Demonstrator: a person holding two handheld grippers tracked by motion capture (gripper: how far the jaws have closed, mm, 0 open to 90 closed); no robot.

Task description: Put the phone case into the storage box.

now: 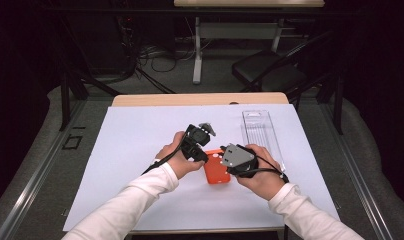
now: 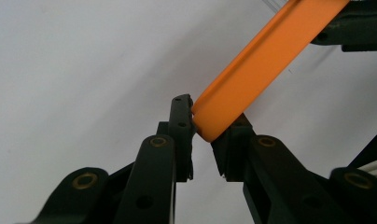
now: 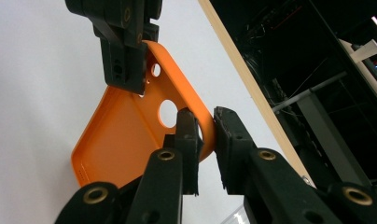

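Note:
An orange phone case (image 1: pixel 216 173) with round camera holes is held up tilted between both hands, over the middle of the white sheet (image 1: pixel 135 155). My left gripper (image 1: pixel 197 142) is shut on one rim of the case (image 2: pixel 266 56), which shows edge-on between the pads and runs up to the right. My right gripper (image 1: pixel 236 159) is shut on the opposite rim beside the large hole. In the right gripper view the case (image 3: pixel 126 140) shows its hollow inside, my right gripper (image 3: pixel 205 123) pinches its edge, and the left gripper (image 3: pixel 126 42) clamps the top corner.
A clear plastic package (image 1: pixel 260 131) lies at the back right of the sheet, close to the right hand. The wooden table edge (image 1: pixel 200 99) runs along the far side. A dark chair (image 1: pixel 270 70) and desk legs stand on the floor beyond.

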